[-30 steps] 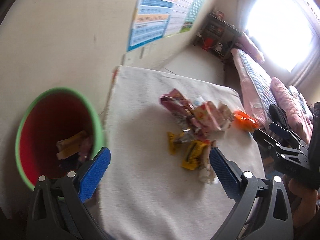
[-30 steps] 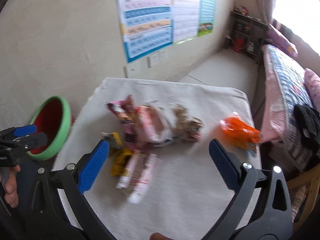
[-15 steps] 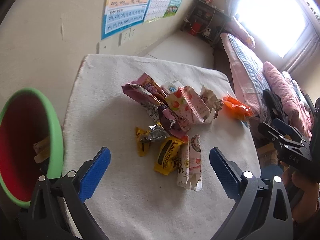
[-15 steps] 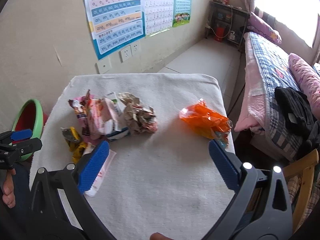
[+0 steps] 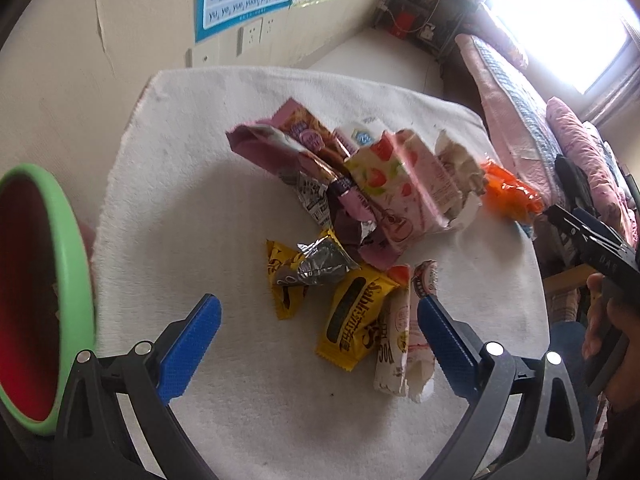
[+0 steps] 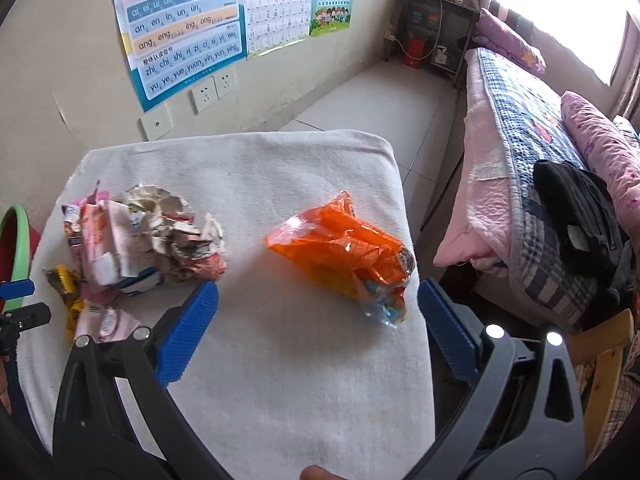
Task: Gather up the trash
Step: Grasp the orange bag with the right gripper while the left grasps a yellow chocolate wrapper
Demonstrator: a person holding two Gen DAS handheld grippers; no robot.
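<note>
While both grippers hang over the white cloth, each with jaws spread wide and empty, the step is choosing the next piece; the left gripper faces the yellow wrapper, the right gripper the orange bag; next, probably, close and carry to the green bin.

- Bare counter lies between the crumpled wrappers and orange bag.
- The green bin blocks the counter's left edge.
</note>
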